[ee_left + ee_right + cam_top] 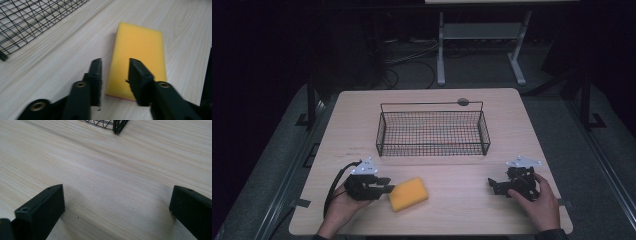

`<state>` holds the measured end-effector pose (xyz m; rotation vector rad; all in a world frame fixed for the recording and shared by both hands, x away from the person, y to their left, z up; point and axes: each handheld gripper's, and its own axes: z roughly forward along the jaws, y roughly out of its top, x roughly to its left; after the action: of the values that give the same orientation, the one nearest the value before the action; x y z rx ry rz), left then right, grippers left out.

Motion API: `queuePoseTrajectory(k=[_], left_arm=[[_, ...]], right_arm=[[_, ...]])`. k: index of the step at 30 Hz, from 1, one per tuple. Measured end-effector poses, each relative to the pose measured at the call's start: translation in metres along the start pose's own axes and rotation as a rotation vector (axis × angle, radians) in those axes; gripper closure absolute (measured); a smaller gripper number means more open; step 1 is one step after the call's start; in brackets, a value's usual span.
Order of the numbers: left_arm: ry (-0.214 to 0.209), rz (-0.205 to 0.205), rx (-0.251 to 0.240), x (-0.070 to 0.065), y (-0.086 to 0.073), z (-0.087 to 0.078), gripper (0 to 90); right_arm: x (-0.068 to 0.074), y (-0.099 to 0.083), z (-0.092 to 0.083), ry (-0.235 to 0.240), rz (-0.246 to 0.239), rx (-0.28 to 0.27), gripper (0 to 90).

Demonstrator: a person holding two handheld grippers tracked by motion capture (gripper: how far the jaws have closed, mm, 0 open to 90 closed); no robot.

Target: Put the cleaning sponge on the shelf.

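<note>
High view: a person's hands enter from the bottom edge of a pale wooden table, each holding a black two-jaw gripper. The left gripper sits at lower left of the frame, its tips at the near end of a yellow sponge that lies flat just left of centre, low in the frame. The right gripper rests at lower right, held in the right hand, well apart from the sponge. A black wire basket stands at the middle of the table, above both grippers in the frame.

Left gripper view: the left gripper has its jaws apart, one over the sponge at its near end and the other beside its edge above the bare wood; whether they touch it cannot be told. A pink strip shows along the sponge's bottom edge. The basket fills the upper left corner.

Right gripper view: the right gripper has its jaws spread wide over bare table, nothing between them. A corner of the basket shows at the top edge.
</note>
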<state>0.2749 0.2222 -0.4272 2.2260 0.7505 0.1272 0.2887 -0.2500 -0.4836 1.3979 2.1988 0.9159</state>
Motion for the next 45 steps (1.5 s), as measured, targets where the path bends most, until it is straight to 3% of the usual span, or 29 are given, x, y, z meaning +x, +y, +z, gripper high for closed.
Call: queuePoseTrajectory(k=[1, 2, 5, 9, 14, 17, 27, 37, 45], left_arm=[[-0.005, -0.006, 0.005, 0.0, 0.001, 0.0, 52.7], [-0.002, 0.001, 0.013, 0.0, 0.002, 0.0, 52.7], [-0.014, -0.002, 0.035, 0.0, 0.005, 0.002, 41.7], [-0.023, 0.025, 0.088, -0.003, 0.01, 0.008, 25.1], [-0.02, 0.07, 0.15, -0.01, 0.018, 0.018, 13.8], [-0.028, 0.1, 0.167, -0.014, 0.023, 0.023, 12.9], [-0.039, 0.142, 0.235, -0.027, 0.035, 0.047, 12.8], [-0.028, 0.172, 0.276, -0.036, 0.036, 0.068, 13.0], [-0.015, 0.19, 0.301, -0.038, 0.033, 0.075, 14.3]], right_arm=[[0.0, 0.0, 0.0, 0.0, 0.0, 0.0, 0.0], [0.0, 0.0, 0.0, 0.0, 0.0, 0.0, 0.0], [0.0, 0.0, 0.0, 0.0, 0.0, 0.0, 0.0], [0.0, 0.0, 0.0, 0.0, 0.0, 0.0, 0.0], [0.0, 0.0, 0.0, 0.0, 0.0, 0.0, 0.0], [0.0, 0.0, 0.0, -0.001, 0.001, 0.0, 0.0], [0.0, 0.0, 0.0, -0.002, 0.001, 0.001, 0.0], [0.0, 0.0, 0.0, -0.002, 0.002, 0.001, 0.0], [0.0, 0.0, 0.0, -0.002, 0.002, 0.001, 0.0]])
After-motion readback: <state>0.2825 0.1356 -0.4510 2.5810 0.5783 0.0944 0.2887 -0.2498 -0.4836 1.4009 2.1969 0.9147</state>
